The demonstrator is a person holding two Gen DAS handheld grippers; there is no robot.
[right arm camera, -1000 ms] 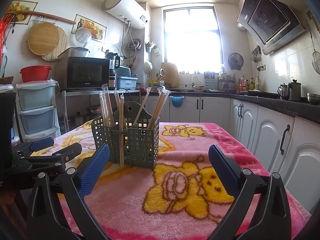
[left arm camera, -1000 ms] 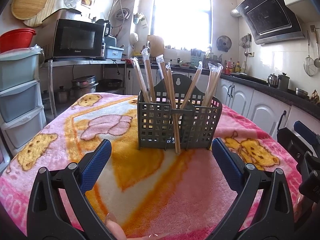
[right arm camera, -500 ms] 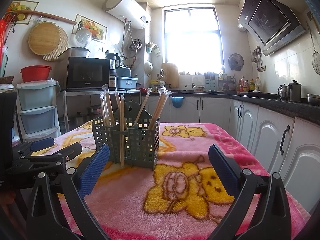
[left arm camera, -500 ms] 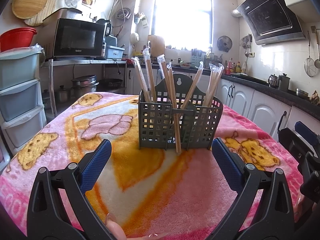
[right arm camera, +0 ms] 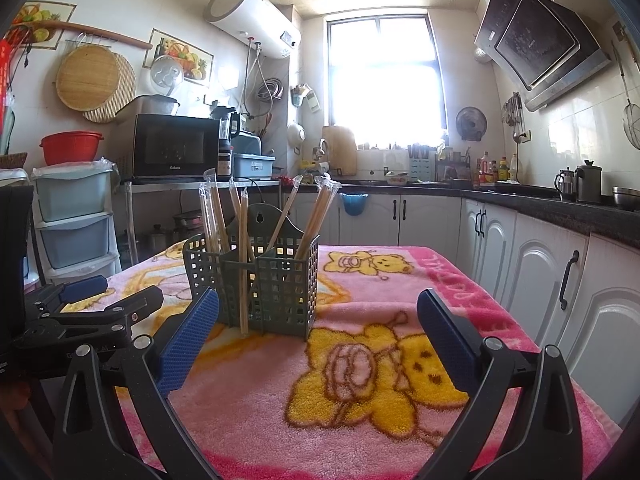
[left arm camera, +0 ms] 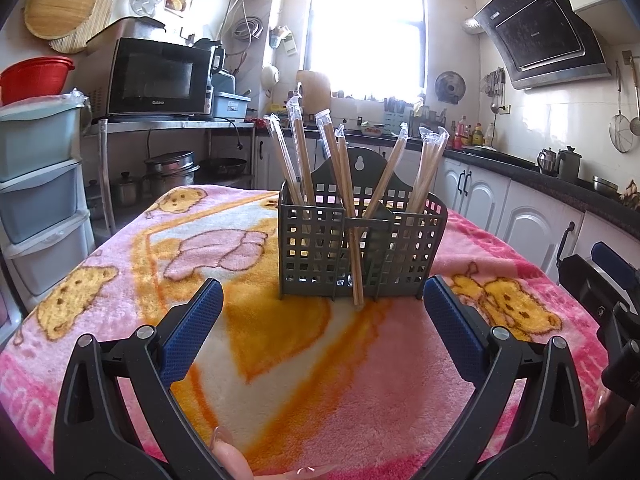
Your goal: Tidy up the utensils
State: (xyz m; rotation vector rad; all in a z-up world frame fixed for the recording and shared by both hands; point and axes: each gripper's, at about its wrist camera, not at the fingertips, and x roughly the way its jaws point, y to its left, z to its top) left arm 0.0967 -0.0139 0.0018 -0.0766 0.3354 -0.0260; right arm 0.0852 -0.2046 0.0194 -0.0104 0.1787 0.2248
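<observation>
A kitchen table covered by a pink blanket (left arm camera: 120, 320) printed with yellow bears. Toward the middle of the table, somewhat nearer its far edge, stands a grey lattice utensil holder (left arm camera: 362, 252) with a raised back plate and divided compartments. Wrapped chopsticks (left arm camera: 300, 152) stand upright or leaning in it: a few in the left compartment, a bundle in the right one, and one pair (left arm camera: 352, 240) that appears to sit outside the front wall, its foot resting on the blanket and its top leaning back against the holder. That stray pair looks like the piece not yet sorted, though the lattice makes this hard to be sure of.

The left gripper (left arm camera: 322, 330) hovers low over the near part of the table, squarely facing the holder, its blue-padded jaws spread wide with nothing between them, probably lined up for a reach toward the chopsticks. The right gripper (right arm camera: 318, 334) sits near the table's right edge, also low, jaws wide apart and empty, aimed at the holder's right corner. Each gripper shows at the edge of the other's view, so they are side by side. A fingertip (left arm camera: 230, 456) shows beneath the left gripper
</observation>
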